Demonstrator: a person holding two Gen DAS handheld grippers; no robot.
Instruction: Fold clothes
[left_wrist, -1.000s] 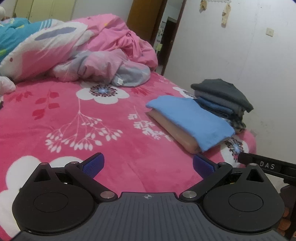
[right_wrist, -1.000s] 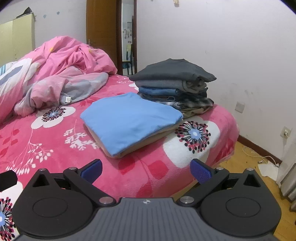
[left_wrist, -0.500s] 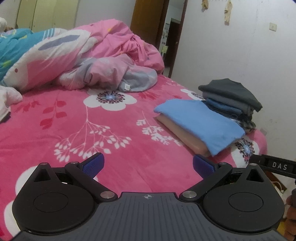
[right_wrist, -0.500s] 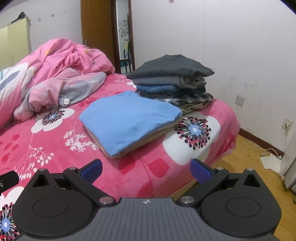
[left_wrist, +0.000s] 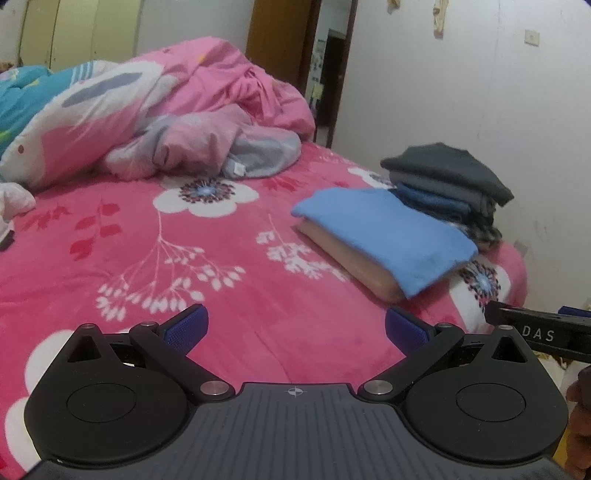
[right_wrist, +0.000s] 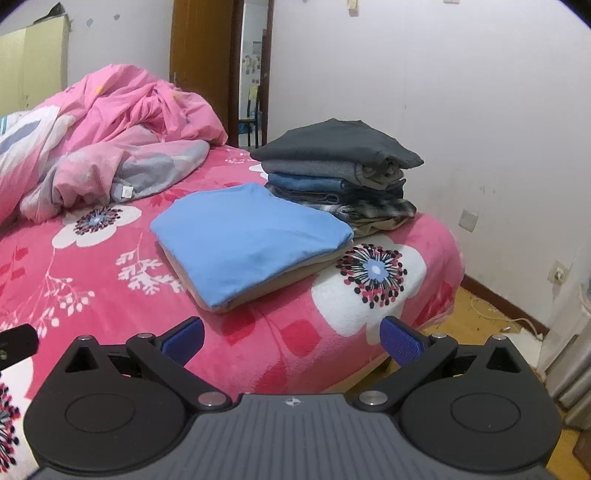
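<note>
A folded blue garment (left_wrist: 384, 232) (right_wrist: 251, 236) lies on a folded tan one (left_wrist: 347, 262) on the pink floral bed (left_wrist: 147, 266) (right_wrist: 280, 336). Behind it stands a stack of folded dark clothes (left_wrist: 450, 188) (right_wrist: 340, 173) with a grey top layer. My left gripper (left_wrist: 295, 328) is open over the bed's near part, holding nothing. My right gripper (right_wrist: 291, 338) is open too, empty, in front of the blue garment near the bed's edge. The right gripper's body (left_wrist: 539, 332) shows at the right of the left wrist view.
A crumpled pink and grey duvet (left_wrist: 177, 125) (right_wrist: 110, 147) is heaped at the head of the bed. A white cloth (left_wrist: 11, 199) lies at the far left. An open doorway (right_wrist: 255, 74) is behind. The wooden floor (right_wrist: 480, 328) with a cable lies right of the bed.
Both grippers have drawn back and tilted a little, so the bed and the folded piles sit slightly farther off. The clothes have not moved. Both stay open.
</note>
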